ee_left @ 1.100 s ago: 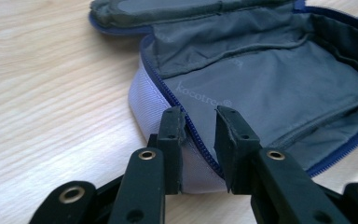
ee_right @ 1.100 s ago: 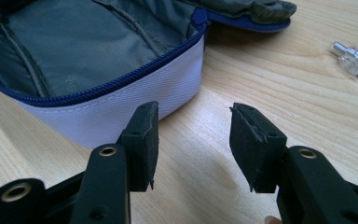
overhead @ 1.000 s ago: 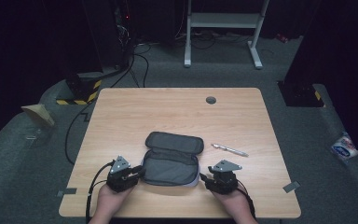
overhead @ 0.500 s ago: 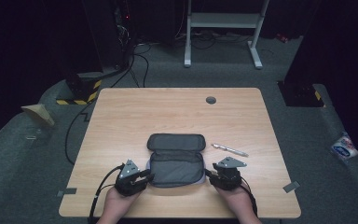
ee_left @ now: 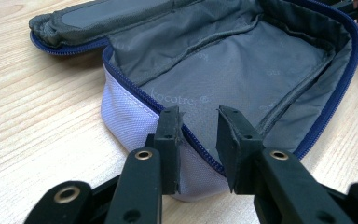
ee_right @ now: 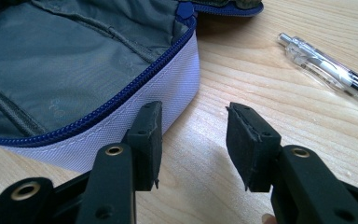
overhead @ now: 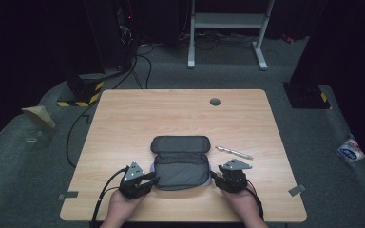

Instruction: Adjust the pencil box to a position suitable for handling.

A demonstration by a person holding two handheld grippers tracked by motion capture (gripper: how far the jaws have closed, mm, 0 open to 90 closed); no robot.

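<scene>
An open zip pouch [overhead: 180, 164] with grey lining and a lavender outer wall lies on the wooden table [overhead: 171, 114], its lid [overhead: 180, 144] folded back. My left gripper [overhead: 152, 180] stands open at the pouch's left corner. In the left gripper view, the gripper [ee_left: 199, 114] straddles the blue zipper rim [ee_left: 140, 95], one jaw outside the wall and one over the lining [ee_left: 242, 70]. My right gripper [overhead: 214, 176] is open at the pouch's right end. In the right gripper view, this gripper [ee_right: 193, 109] has its left jaw beside the lavender wall [ee_right: 168, 88] and bare wood between the jaws.
A clear pen [overhead: 234, 152] [ee_right: 331, 70] lies on the table just right of the pouch, beyond my right gripper. A round grommet [overhead: 215, 101] sits near the far edge. Cables trail from both grippers toward the near edge.
My left gripper has moved right, up to the pouch's corner. My right gripper has edged closer to the pouch's right end. The pouch body now lies straighter under its lid.
</scene>
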